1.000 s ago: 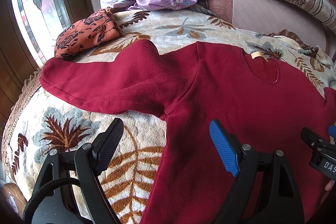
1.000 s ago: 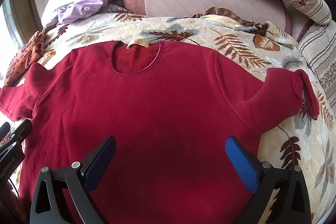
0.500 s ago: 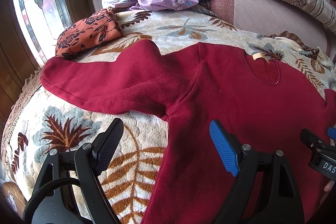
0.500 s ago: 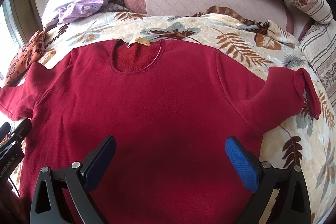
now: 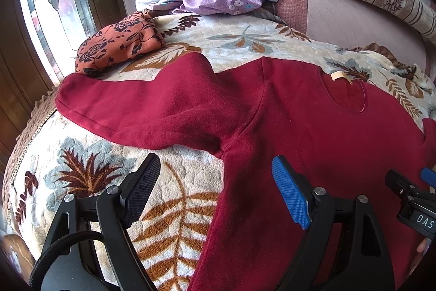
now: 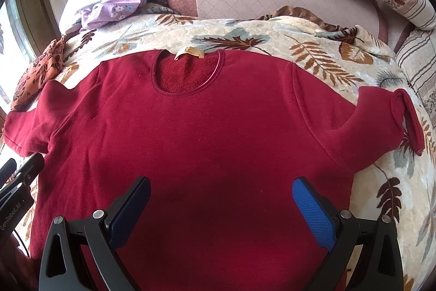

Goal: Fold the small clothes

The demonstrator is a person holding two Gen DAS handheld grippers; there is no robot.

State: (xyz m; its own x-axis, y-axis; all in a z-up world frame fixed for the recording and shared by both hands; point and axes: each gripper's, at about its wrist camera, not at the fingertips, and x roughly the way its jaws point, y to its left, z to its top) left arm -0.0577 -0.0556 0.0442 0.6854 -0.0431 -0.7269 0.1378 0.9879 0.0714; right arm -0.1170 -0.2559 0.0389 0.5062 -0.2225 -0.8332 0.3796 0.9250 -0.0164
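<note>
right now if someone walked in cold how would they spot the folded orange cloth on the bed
Start at the leaf-patterned blanket covering the bed and follow it toward the window. Just past the cuff of the red top, a small folded bundle sits near the edge. It alone is orange with dark flowers; the purple cloth behind it is paler.

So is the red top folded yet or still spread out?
Spread out: the red top lies flat on the blanket, neckline showing and both sleeves out sideways, one cuff turned back.
</note>
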